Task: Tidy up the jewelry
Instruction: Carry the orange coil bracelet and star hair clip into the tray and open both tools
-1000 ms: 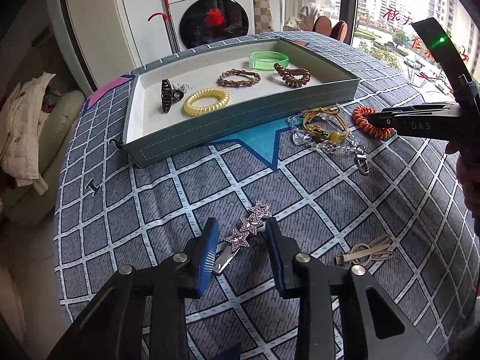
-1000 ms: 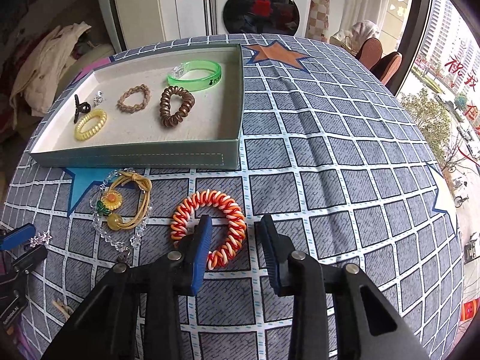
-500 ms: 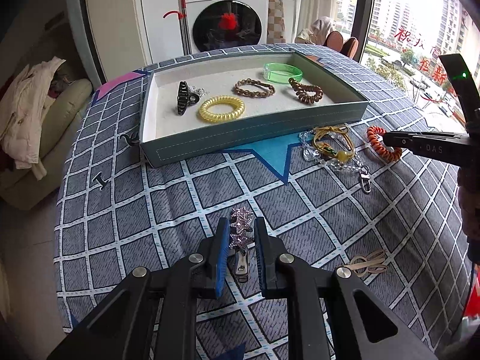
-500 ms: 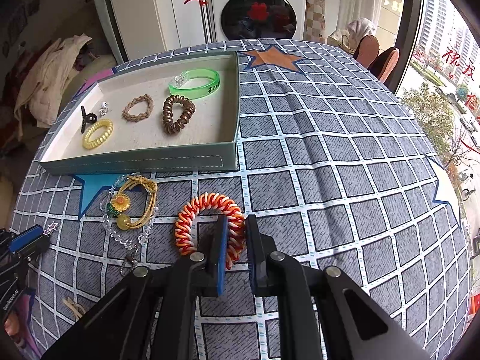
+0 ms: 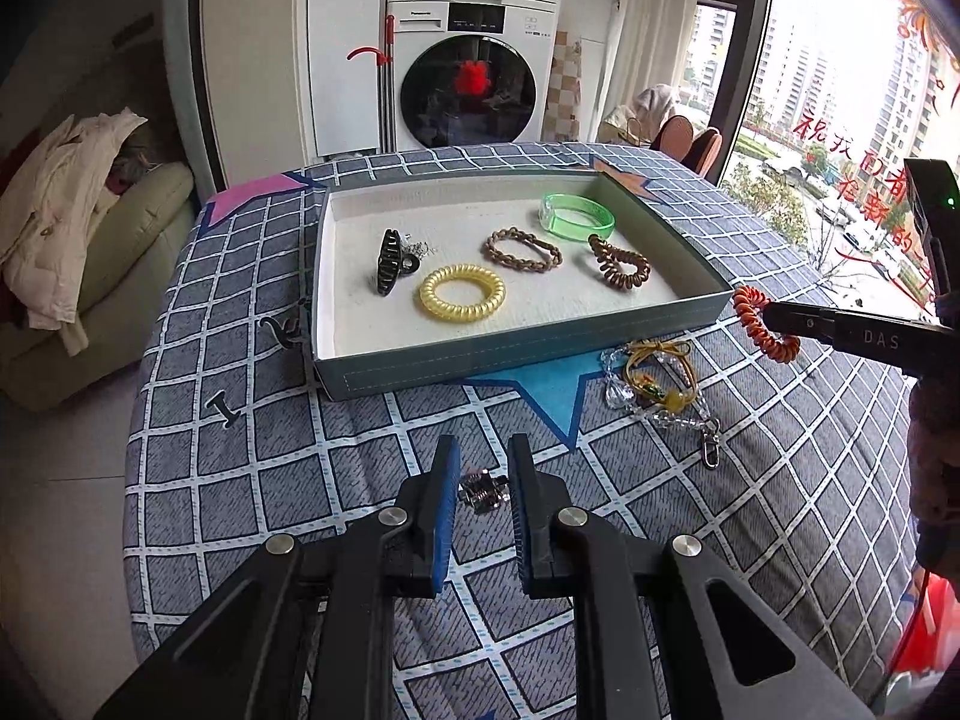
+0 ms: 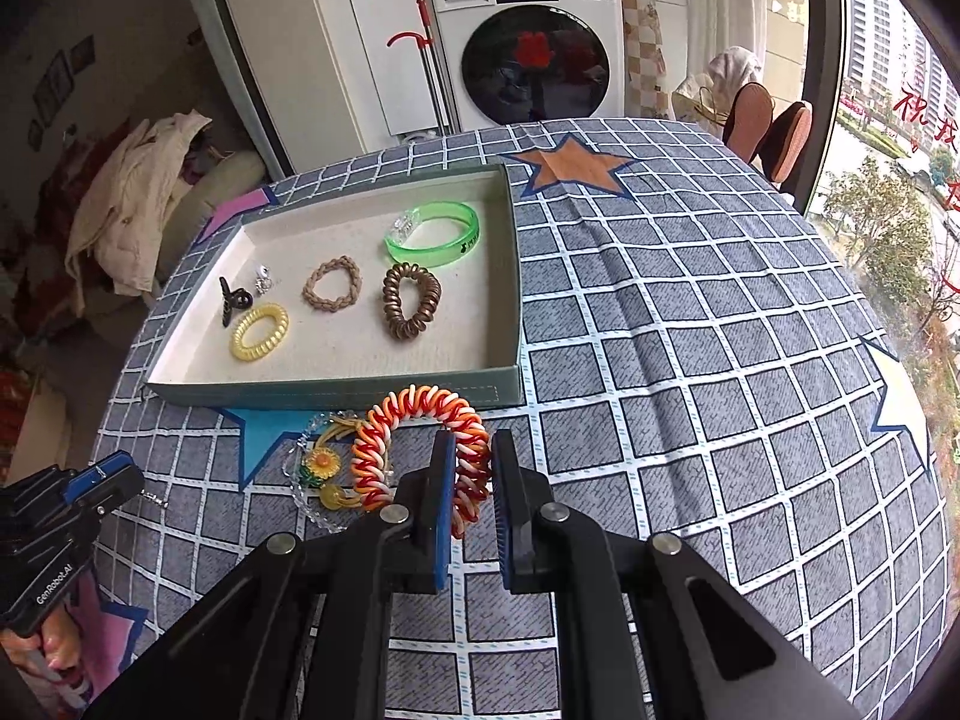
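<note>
A teal tray [image 5: 522,354] [image 6: 336,391] holds a black claw clip [image 5: 390,261], a yellow coil tie [image 5: 462,292], a braided band [image 5: 523,249], a brown coil tie [image 5: 619,262] and a green bangle [image 5: 577,216]. My left gripper [image 5: 483,492] is shut on a silver star hair clip [image 5: 483,491], lifted above the cloth. My right gripper [image 6: 468,483] is shut on an orange-and-white coil bracelet [image 6: 414,450], lifted near the tray's front right corner; it also shows in the left wrist view [image 5: 757,324].
A clear bead chain with a yellow flower band [image 5: 657,381] [image 6: 324,468] lies on the checked cloth in front of the tray. A washing machine [image 5: 468,72] and a sofa with clothes [image 5: 72,252] stand beyond the table.
Both grippers closed on their items and lifted: the left on the star clip, the right on the orange coil bracelet, which rose off the cloth toward the tray.
</note>
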Demonstrator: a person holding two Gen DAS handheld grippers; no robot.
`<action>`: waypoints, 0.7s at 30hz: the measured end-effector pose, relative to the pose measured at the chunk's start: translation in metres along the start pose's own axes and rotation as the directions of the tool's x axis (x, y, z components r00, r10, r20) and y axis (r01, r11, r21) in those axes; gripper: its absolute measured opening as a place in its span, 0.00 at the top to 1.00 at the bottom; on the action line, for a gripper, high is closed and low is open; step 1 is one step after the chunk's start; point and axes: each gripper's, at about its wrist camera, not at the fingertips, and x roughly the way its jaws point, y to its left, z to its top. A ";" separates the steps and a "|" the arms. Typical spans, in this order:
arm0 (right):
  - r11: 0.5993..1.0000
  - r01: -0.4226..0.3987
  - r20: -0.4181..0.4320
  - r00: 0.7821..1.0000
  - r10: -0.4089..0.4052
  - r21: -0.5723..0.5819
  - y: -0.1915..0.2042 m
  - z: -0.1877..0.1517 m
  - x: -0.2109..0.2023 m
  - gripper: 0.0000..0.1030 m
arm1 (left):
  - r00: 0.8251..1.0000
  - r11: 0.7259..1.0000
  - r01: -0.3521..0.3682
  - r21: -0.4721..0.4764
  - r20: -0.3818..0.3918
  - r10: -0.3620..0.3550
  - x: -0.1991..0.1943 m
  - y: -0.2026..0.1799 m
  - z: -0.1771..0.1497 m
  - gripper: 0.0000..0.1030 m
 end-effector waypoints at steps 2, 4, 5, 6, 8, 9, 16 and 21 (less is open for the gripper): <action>1.000 -0.012 0.005 1.000 0.012 -0.004 0.004 0.003 -0.001 0.87 | 1.000 1.000 -0.001 -0.011 0.008 0.001 -0.001 0.002 0.004 0.65; 1.000 -0.021 0.010 1.000 0.021 -0.011 0.008 0.006 -0.003 0.87 | 1.000 1.000 0.000 -0.023 0.017 0.001 -0.002 0.005 0.009 0.65; 1.000 -0.025 0.012 1.000 0.025 -0.014 0.010 0.007 -0.003 0.87 | 1.000 1.000 -0.001 -0.028 0.021 0.002 -0.003 0.006 0.011 0.65; 0.999 -0.029 0.013 0.999 0.029 -0.017 0.012 0.009 -0.002 0.87 | 1.000 0.999 0.001 -0.034 0.025 -0.001 -0.003 0.007 0.014 0.66; 0.999 -0.036 0.015 0.999 0.037 -0.019 0.015 0.013 -0.002 0.87 | 1.000 0.999 0.007 -0.044 0.030 -0.006 -0.002 0.009 0.020 0.67; 0.999 -0.041 0.015 0.999 0.041 -0.018 0.016 0.015 -0.001 0.87 | 0.999 0.999 0.009 -0.045 0.034 -0.007 -0.001 0.009 0.023 0.67; 0.998 -0.062 0.016 0.998 0.062 -0.020 0.024 0.034 0.009 0.87 | 0.998 0.998 0.011 -0.056 0.064 -0.007 0.008 0.014 0.055 0.67; 0.997 -0.078 0.016 0.997 0.079 -0.029 0.034 0.053 0.022 0.87 | 0.997 0.999 -0.004 -0.053 0.070 0.008 0.023 0.019 0.082 0.67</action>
